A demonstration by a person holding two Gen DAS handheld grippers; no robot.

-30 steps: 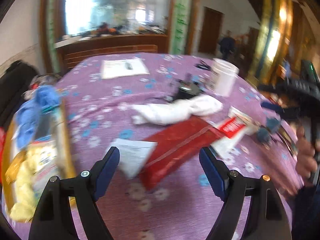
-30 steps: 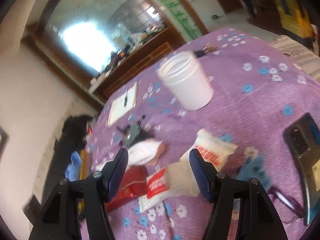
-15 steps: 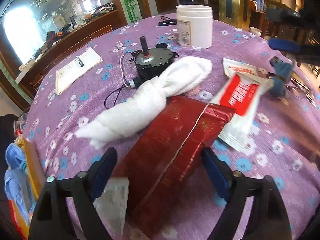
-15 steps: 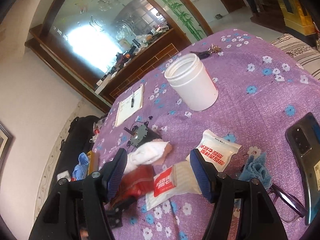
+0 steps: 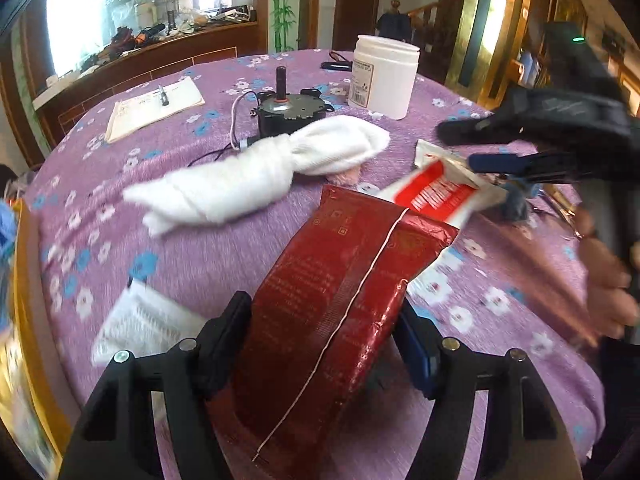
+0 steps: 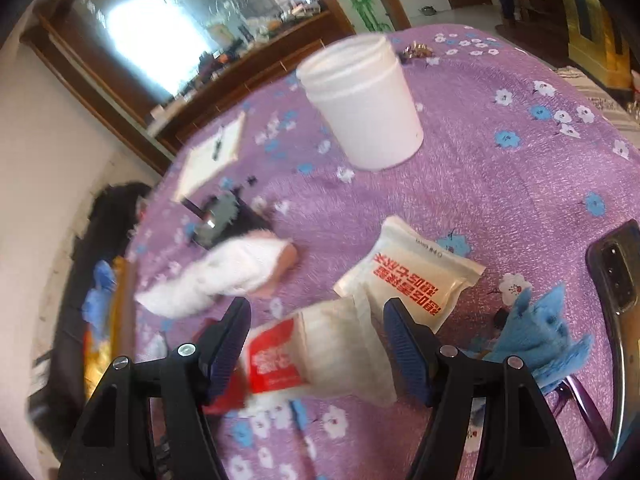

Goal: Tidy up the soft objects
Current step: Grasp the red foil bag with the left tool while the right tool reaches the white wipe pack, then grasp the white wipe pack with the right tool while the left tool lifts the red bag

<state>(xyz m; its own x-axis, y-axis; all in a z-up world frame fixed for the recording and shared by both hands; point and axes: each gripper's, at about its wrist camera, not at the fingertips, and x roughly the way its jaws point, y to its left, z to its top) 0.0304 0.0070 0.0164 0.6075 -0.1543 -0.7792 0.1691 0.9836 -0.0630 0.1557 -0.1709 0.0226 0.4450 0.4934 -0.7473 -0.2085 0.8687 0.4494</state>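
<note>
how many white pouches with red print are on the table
2. One white pouch with a red block lies between the right gripper's fingers; the other pouch with red lettering lies just beyond it, partly overlapped. Others may be hidden.

both wrist views close, angled down over purple table point(image 5: 208, 256), sharing white towel point(image 5: 256, 176)

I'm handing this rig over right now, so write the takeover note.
Left claw: jaws have just been closing; pads sit against both edges of the red pouch.
Right claw: jaws have just been opening; it straddles the red-and-white packet, with no visible grip.
Loose on the purple tablecloth: rolled white towel, second packet, blue cloth.
Done: none of these is put away yet.
Left: move the pouch and packet, then the towel, second packet and blue cloth.
</note>
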